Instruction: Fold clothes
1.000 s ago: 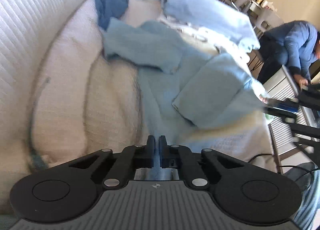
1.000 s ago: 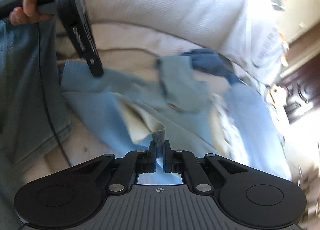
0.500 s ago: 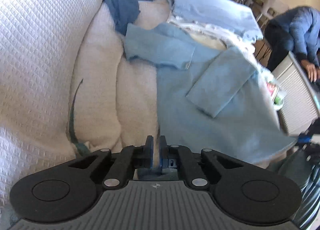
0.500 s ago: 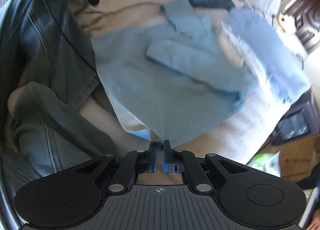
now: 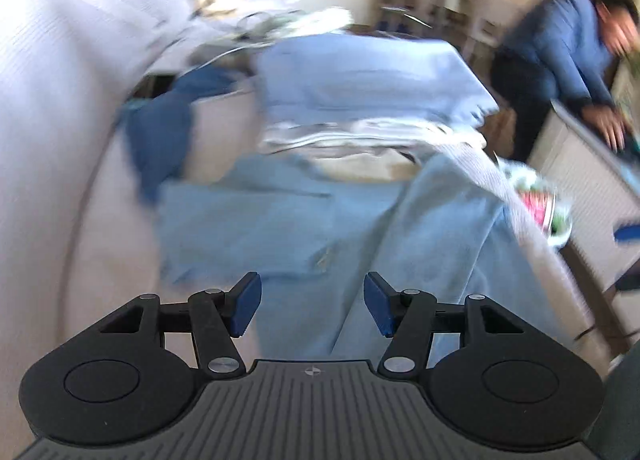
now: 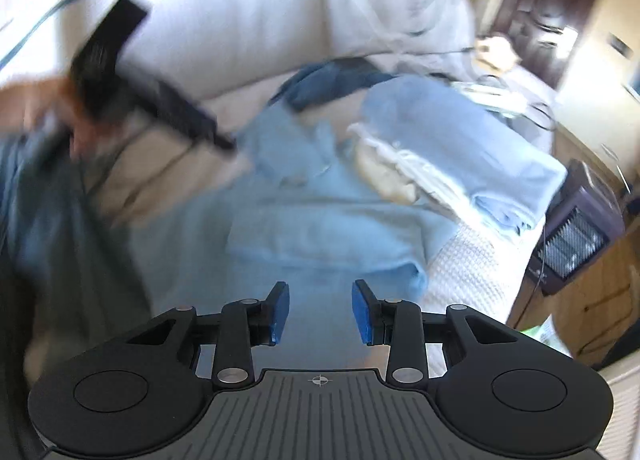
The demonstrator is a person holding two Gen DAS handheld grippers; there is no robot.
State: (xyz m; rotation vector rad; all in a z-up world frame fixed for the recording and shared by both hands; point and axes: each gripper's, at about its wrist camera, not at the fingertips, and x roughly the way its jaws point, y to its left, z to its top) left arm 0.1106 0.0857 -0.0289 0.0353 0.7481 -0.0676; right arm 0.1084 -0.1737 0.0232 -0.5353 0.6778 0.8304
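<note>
Now both my grippers, left [image 5: 312,310] and right [image 6: 319,314], are opening, nothing between their fingers. Shirt [image 5: 280,228] lies flat on the sofa [image 5: 52,140] just ahead — soft, limp; I'd pinch its near hem corners.

Shirt [image 5: 280,228] on sofa [image 5: 60,140], folded stack [image 5: 360,84] behind it.

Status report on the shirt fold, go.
Left gripper and right gripper both opening, nothing between the pads. Light blue shirt lies spread on the couch. Folded stack beside it, not in the way.
</note>
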